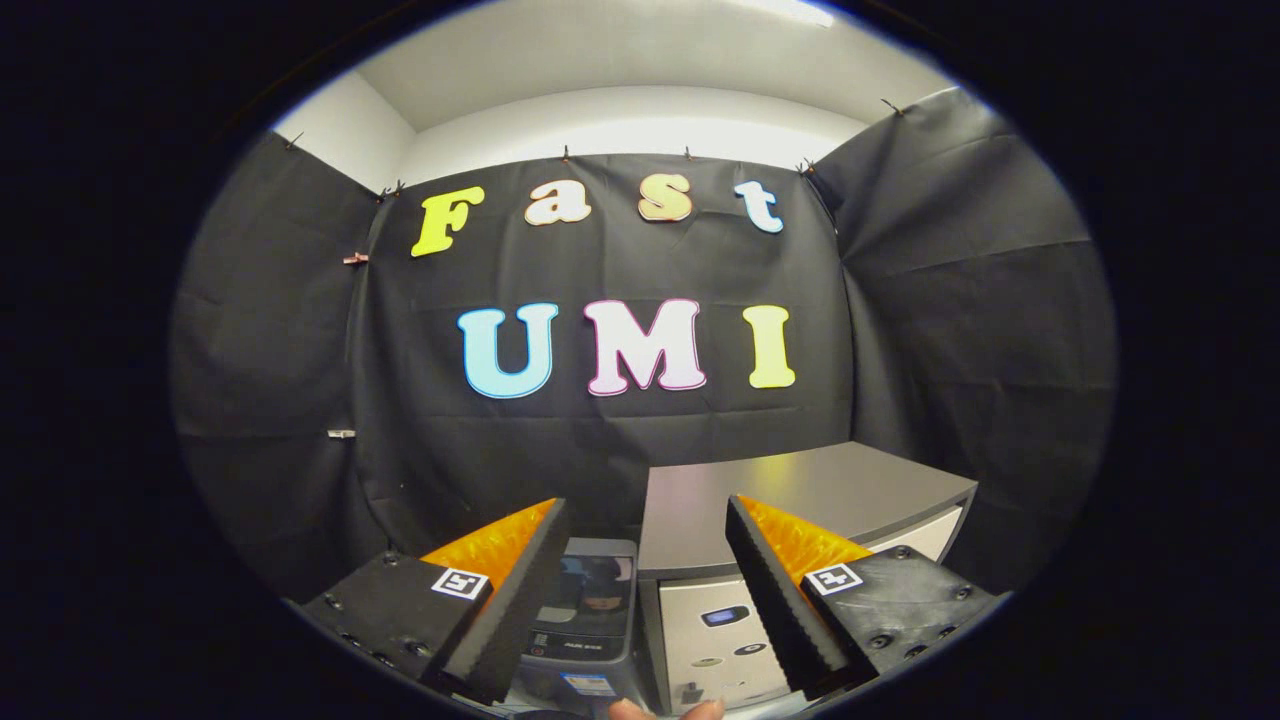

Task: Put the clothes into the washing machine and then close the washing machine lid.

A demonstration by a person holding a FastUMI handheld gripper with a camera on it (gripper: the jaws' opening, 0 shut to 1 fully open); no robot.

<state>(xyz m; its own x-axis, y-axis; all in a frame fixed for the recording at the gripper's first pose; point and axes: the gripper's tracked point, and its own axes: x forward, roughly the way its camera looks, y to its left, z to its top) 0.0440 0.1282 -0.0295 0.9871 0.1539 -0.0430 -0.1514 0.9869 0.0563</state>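
My gripper is open, its two fingers spread wide with nothing between the pads. It is raised and points at the booth's back wall. Below and just ahead of the fingers stands a small grey washing machine with a dark see-through lid on top; the lid looks to be down. The left finger hides part of its left side. Whether anything lies inside the machine I cannot tell.
A silver box-shaped appliance with a flat top and a front panel stands right beside the washing machine, partly behind the right finger. A person's fingertips show just below the fingers. Black cloth walls close in the booth on three sides.
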